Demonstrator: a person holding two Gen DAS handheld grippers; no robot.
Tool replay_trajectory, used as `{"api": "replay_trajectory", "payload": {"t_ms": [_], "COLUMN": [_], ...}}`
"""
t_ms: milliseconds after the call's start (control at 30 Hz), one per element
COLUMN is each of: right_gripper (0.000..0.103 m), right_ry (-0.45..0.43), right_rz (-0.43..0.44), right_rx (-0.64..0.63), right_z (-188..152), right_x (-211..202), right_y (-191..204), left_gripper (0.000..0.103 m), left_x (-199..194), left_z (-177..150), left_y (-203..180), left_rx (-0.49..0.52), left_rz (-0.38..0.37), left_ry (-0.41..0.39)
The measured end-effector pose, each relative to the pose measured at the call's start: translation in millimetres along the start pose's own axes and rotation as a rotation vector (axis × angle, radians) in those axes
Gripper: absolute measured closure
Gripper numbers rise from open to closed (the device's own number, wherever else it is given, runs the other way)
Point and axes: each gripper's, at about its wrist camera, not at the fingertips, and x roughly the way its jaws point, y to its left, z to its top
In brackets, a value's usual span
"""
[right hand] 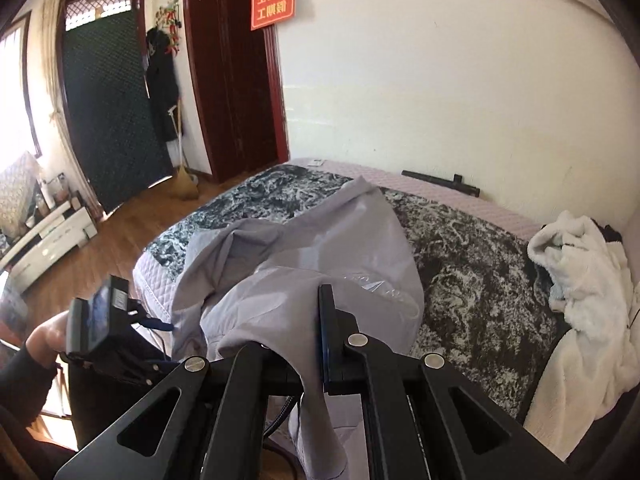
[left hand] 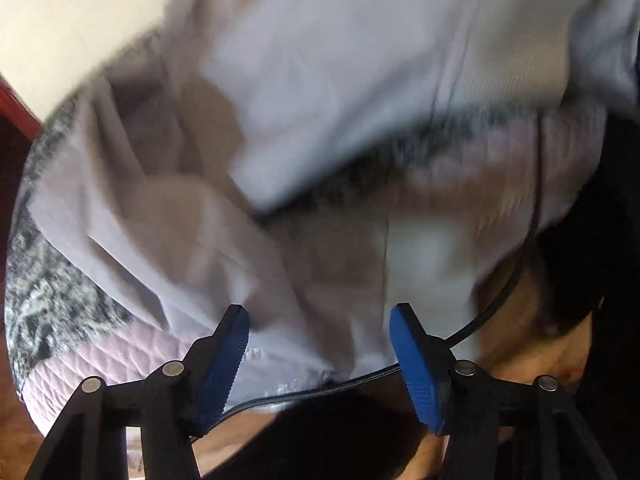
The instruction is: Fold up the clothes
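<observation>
Pinching a fold of the grey garment, your right hand-held gripper has its fingers pressed together on the cloth, which drapes over and between them and hangs down below. From that grip the garment runs away across the bed, its far end lying on the dark patterned blanket that covers the bed. A white fluffy garment sits bunched on the bed, well apart from the grey one and on the wall side of it. Beside the bed's near edge, your left hand holds the other device.

Your left hand-held gripper stands spread, its blue pads wide apart with nothing between them. Just beyond its fingertips the grey garment fills most of the left wrist view, blurred, lying rumpled over the blanket and the pale quilted cover at the bed's edge. A black cable runs across just beyond the pads, near the bed's edge.
</observation>
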Motion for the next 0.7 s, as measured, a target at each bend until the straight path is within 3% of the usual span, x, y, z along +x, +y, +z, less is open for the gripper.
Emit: {"api": "replay_trajectory", "payload": {"t_ms": [100, 233, 267, 333, 367, 500, 633, 667, 700], "right_gripper": [0.099, 0.099, 0.099, 0.099, 0.099, 0.099, 0.098, 0.091, 0.071], "right_ry": [-0.007, -0.016, -0.017, -0.014, -0.015, -0.037, -0.003, 0.026, 0.063], "right_rz": [0.007, 0.017, 0.019, 0.011, -0.003, -0.035, 0.025, 0.055, 0.062], "right_rx": [0.011, 0.026, 0.029, 0.030, 0.030, 0.064, 0.108, 0.113, 0.106], "right_z": [-0.6, -1.5, -1.6, -2.7, -3.6, -7.7, -15.6, -20.9, -31.8], "right_x": [1.3, 3.0, 3.4, 3.6, 2.8, -12.0, -16.1, -12.1, -6.1], "right_y": [-4.0, -9.3, -10.4, -11.4, -12.5, -27.4, -44.0, -45.8, -42.6], "left_gripper": [0.039, 0.040, 0.058, 0.097, 0.100, 0.103, 0.103, 0.103, 0.103], "left_x": [-6.9, 49.8, 57.9, 54.7, 41.3, -27.0, -83.1, -91.3, -88.7], "left_z": [18.0, 34.0, 36.2, 48.9, 54.8, 73.8, 95.7, 106.2, 118.5], "left_y": [-5.7, -30.1, -33.3, -27.7, -17.6, 33.2, 69.6, 72.9, 77.1], "left_rx": [0.023, 0.129, 0.141, 0.072, 0.016, -0.214, -0.309, -0.305, -0.296], "left_rz": [-0.040, 0.047, 0.080, 0.085, 0.069, -0.001, -0.045, -0.028, -0.011], "left_ry": [-0.098, -0.037, -0.049, -0.111, -0.167, -0.404, -0.518, -0.522, -0.516]}}
